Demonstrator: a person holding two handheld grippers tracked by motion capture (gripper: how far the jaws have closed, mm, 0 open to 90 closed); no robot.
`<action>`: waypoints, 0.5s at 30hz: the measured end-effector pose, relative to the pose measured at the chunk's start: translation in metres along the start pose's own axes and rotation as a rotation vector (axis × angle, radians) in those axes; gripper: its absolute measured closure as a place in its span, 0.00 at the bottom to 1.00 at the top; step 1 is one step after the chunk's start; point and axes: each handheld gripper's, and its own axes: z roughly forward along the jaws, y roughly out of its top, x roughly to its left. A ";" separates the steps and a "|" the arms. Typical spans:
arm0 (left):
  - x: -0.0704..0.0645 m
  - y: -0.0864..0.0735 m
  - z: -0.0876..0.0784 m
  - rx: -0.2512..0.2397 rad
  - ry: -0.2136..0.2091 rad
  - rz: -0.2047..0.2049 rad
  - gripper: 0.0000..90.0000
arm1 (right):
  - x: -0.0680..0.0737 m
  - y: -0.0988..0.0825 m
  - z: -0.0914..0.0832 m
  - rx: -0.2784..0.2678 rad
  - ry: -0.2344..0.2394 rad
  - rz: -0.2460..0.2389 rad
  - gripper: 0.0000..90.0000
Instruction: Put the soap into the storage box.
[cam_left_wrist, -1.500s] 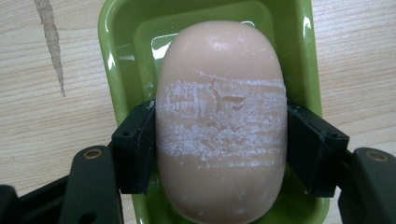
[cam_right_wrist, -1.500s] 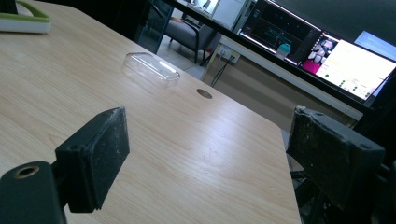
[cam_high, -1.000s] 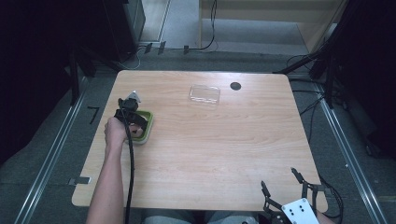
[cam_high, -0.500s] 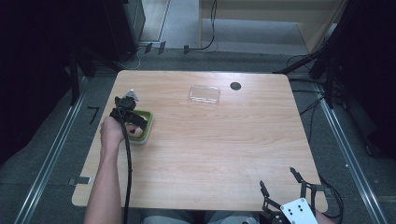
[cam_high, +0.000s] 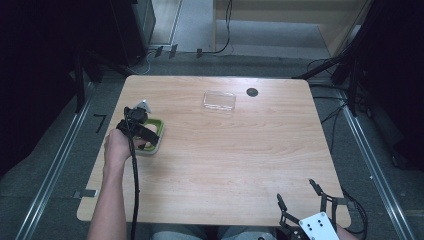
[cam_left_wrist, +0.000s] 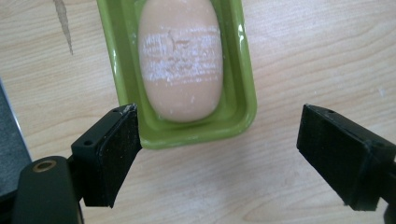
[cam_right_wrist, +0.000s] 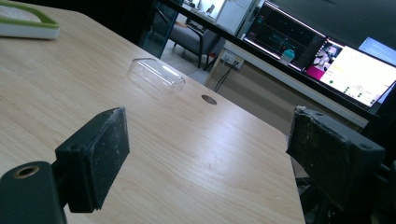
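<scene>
My left gripper (cam_high: 145, 131) sits at the left of the high view, over the green soap dish (cam_high: 159, 131), and its jaws have just been opening; in the left gripper view they now stand spread with nothing between them but bare wood and the near rim of the dish. The bar of soap (cam_left_wrist: 181, 58) lies flat in that dish (cam_left_wrist: 247, 93), at the top centre of the left gripper view, its long side running along the dish's length and a pale scuffed band across its middle. I judge the soap has been set down there on purpose: the dish keeps it from sliding on the wooden table (cam_high: 240, 165), and my jaws are wide enough apart to come away without nudging the rim. My right gripper (cam_high: 300, 197) waits at the lower right corner of the high view, jaws also spread and empty, held low and looking across the table, out of the left arm's way. From it I can see the clear plastic lid (cam_right_wrist: 156, 74) lying on the wood in the upper middle of the right gripper view, well apart from the dish. I judge it is the cover meant for the dish, and the right gripper is the nearer one to fetch it.
</scene>
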 end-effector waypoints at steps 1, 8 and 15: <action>-0.001 -0.002 -0.001 0.002 0.001 0.004 0.16 | 0.000 0.000 0.000 0.000 0.000 0.001 0.15; -0.007 -0.013 -0.010 0.017 0.030 0.022 0.15 | 0.001 0.001 0.000 0.001 0.004 0.004 0.15; -0.010 -0.026 -0.011 0.038 0.028 0.043 0.15 | 0.000 0.000 0.001 -0.001 0.004 0.005 0.15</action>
